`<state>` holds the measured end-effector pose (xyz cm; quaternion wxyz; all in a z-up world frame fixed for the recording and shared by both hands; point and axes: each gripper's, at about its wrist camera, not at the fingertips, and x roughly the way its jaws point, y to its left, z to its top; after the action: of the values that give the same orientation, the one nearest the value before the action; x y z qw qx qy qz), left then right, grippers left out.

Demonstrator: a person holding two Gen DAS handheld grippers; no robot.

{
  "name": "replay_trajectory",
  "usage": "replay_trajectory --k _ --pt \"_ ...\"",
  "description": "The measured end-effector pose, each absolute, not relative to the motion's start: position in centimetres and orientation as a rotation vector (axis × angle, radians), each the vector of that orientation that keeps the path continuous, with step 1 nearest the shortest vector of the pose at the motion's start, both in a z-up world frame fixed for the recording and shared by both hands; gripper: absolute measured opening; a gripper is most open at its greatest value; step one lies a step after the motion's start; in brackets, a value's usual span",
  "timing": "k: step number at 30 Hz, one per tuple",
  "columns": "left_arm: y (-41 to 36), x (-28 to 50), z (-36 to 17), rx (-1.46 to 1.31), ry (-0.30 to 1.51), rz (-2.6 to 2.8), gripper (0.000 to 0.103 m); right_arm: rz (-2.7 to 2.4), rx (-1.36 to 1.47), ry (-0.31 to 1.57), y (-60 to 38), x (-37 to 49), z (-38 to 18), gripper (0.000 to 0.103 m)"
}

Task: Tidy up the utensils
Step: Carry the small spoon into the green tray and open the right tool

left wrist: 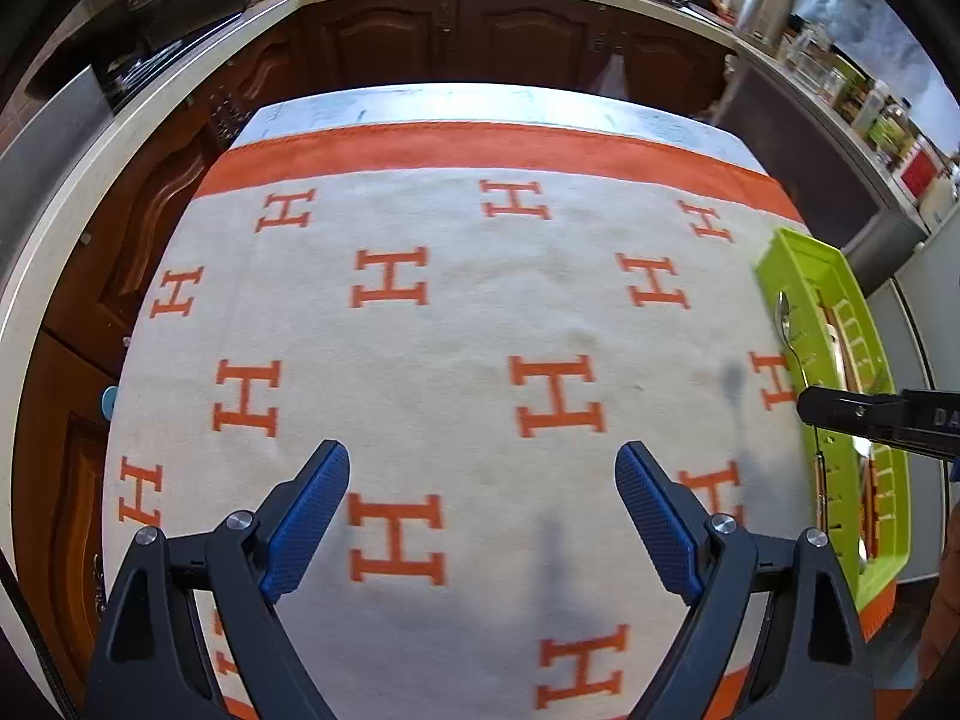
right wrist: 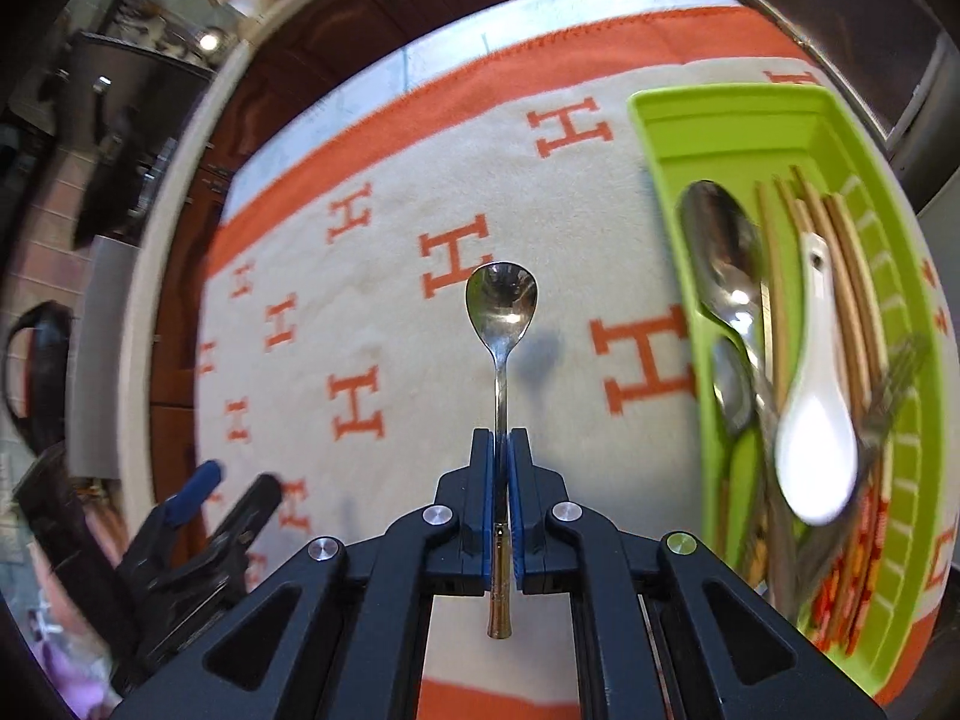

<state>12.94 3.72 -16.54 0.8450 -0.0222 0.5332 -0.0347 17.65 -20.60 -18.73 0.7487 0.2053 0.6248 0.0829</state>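
My left hand-held gripper (left wrist: pixel 483 516) hangs with its blue pads spread wide and nothing between them, over the bare middle of the cream blanket with orange H marks (left wrist: pixel 420 330) that covers the tabletop. To its right, my right hand-held gripper (right wrist: pixel 501 450) is clenched on the handle of a small steel teaspoon (right wrist: pixel 501 306); the bowl points away from me, the gold-toned handle end pokes out behind the pads, and the spoon is clear of the cloth, casting a shadow just beside itself. Further right, along the right edge of the tabletop, lies the green utensil tray (right wrist: pixel 729 105). In it I see a large steel spoon (right wrist: pixel 720 240) at the left side, wooden chopsticks (right wrist: pixel 840 246) lengthwise beside it, a white ceramic soup spoon (right wrist: pixel 816 420) across them, and a blurred fork (right wrist: pixel 900 378) toward the right wall.
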Motion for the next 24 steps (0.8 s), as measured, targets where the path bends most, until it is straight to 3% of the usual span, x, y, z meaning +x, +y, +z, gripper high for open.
replay_trajectory --k 11,24 --pt "-4.3 11.1 -14.1 0.029 1.109 -0.209 0.089 0.137 0.375 1.223 -28.8 10.7 -12.8 0.004" --pt "-8.5 10.4 -13.9 0.014 1.134 -0.249 0.089 -0.061 0.136 1.247 -32.8 10.0 -16.0 0.007"
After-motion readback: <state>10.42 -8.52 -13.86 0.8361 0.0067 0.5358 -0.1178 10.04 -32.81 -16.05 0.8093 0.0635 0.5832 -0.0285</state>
